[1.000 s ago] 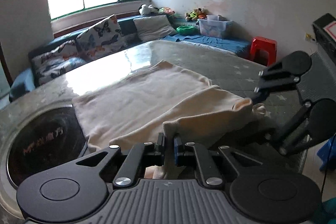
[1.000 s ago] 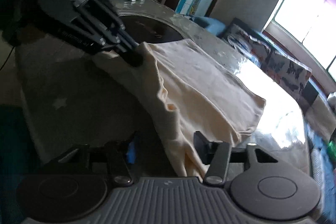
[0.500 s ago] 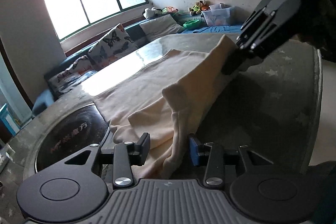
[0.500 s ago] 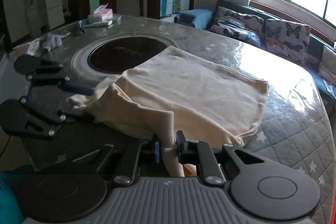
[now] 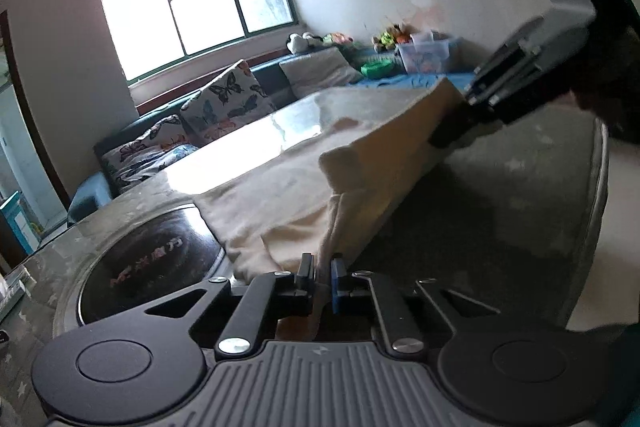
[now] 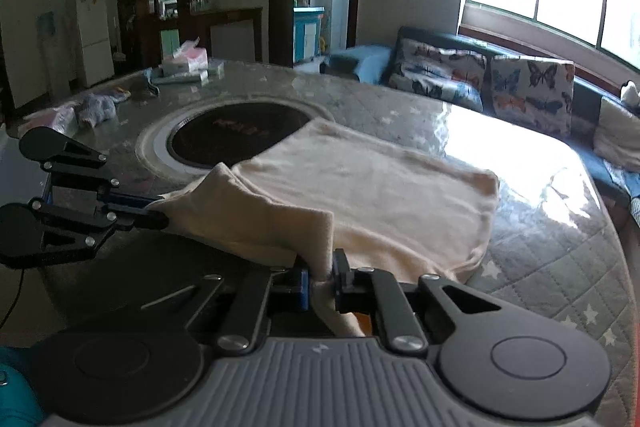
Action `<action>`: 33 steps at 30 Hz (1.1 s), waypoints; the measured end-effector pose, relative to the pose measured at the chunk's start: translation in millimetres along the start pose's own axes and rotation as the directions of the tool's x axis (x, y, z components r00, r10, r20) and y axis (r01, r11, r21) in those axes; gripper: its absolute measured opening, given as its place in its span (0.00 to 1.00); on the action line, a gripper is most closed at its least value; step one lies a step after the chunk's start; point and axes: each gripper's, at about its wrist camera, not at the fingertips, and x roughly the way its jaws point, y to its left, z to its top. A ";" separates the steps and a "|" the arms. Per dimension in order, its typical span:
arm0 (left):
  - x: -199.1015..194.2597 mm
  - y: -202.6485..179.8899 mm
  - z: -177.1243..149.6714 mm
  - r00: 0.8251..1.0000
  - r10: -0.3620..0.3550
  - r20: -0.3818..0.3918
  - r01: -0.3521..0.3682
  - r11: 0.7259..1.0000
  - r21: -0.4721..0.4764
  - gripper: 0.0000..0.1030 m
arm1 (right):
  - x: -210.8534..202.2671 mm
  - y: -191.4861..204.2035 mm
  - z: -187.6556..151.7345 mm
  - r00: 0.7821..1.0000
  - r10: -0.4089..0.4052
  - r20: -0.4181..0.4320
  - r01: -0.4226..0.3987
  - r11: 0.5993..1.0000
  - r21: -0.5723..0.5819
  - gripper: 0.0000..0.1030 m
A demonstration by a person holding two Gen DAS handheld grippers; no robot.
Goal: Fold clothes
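A cream garment (image 5: 288, 187) lies on the round quilted table (image 5: 520, 187); it also shows in the right wrist view (image 6: 380, 195). My left gripper (image 5: 320, 281) is shut on its near edge, and it shows at the left of the right wrist view (image 6: 154, 217). My right gripper (image 6: 321, 281) is shut on another part of the same edge, and it shows at the upper right of the left wrist view (image 5: 448, 137). The cloth's near edge is lifted and stretched between the two grippers. The far part lies flat.
A dark round inset (image 6: 240, 139) sits in the table (image 6: 540, 247) beside the garment. Tissue boxes (image 6: 186, 61) and crumpled items (image 6: 96, 109) lie at the far left of the table. A sofa with butterfly cushions (image 6: 528, 91) runs under the window.
My left gripper has closed on the garment's edge after standing open half a second ago. The right gripper stays shut on the cloth and the edge between them is pulled tauter and higher.
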 end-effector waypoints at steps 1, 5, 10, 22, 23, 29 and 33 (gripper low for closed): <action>-5.2 0.6 1.7 1.000 -0.003 0.004 0.003 1.000 -0.008 0.08 | -4.9 3.0 -0.1 1.000 0.002 0.009 -0.002 1.000 -0.007 0.10; -35.6 0.0 4.0 1.000 -0.021 0.011 0.021 0.999 -0.034 0.08 | -29.6 17.1 -3.3 0.999 0.039 0.021 -0.038 0.999 -0.031 0.09; -76.3 -3.5 8.0 0.999 -0.024 0.025 0.026 0.998 -0.060 0.08 | -66.3 36.5 -9.3 0.993 0.116 0.017 -0.115 0.993 -0.024 0.09; -14.7 37.7 50.9 0.999 0.013 0.047 -0.010 0.997 -0.082 0.08 | -40.7 4.1 34.2 0.998 0.069 0.000 -0.069 0.998 0.015 0.09; -2.7 42.4 54.9 0.999 0.019 0.040 -0.015 0.997 -0.081 0.08 | -32.7 -3.3 40.3 0.998 0.062 -0.006 -0.062 0.998 0.024 0.09; 81.5 65.8 66.2 0.997 0.031 -0.065 -0.040 0.990 -0.137 0.08 | 35.8 -46.7 59.3 0.997 0.009 -0.080 0.000 0.994 0.108 0.09; 130.7 68.0 57.8 0.984 0.063 -0.169 -0.092 0.981 -0.172 0.09 | 85.0 -65.0 46.7 0.991 -0.026 -0.129 0.052 0.978 0.201 0.12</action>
